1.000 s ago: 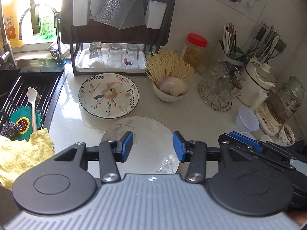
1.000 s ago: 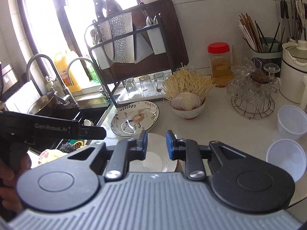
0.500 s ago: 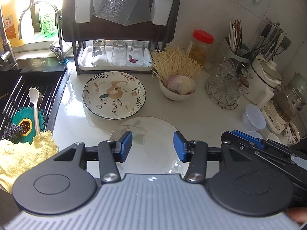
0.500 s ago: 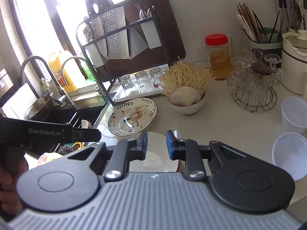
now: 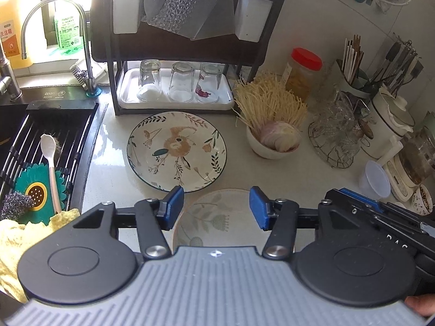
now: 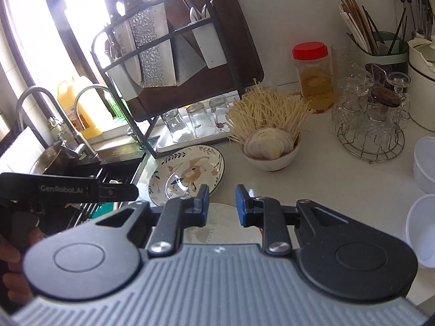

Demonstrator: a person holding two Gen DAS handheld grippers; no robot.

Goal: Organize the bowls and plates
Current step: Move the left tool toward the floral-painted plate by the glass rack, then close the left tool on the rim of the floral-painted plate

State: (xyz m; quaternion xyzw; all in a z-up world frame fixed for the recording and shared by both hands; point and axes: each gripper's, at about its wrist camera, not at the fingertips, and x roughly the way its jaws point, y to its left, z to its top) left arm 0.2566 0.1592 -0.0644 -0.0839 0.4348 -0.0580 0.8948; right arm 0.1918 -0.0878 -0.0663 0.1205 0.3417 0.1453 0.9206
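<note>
On the pale stone bench point(image 5: 114, 168) a round white ceramic plate painted with leaves and a brown flower point(image 5: 176, 150) lay in front of the dark metal rack's white tray of upturned glasses point(image 5: 178, 85). Just nearer sat a paler round plate with faint green sprigs point(image 5: 217, 217), partly under the left gripper point(image 5: 216, 207), whose jaws were opening with nothing pressed between them. The right gripper point(image 6: 221, 203) hovered with jaws narrowly apart, gripping nothing. Right of the plates stood a white bowl of sliced onion and noodles point(image 5: 273, 142).
</note>
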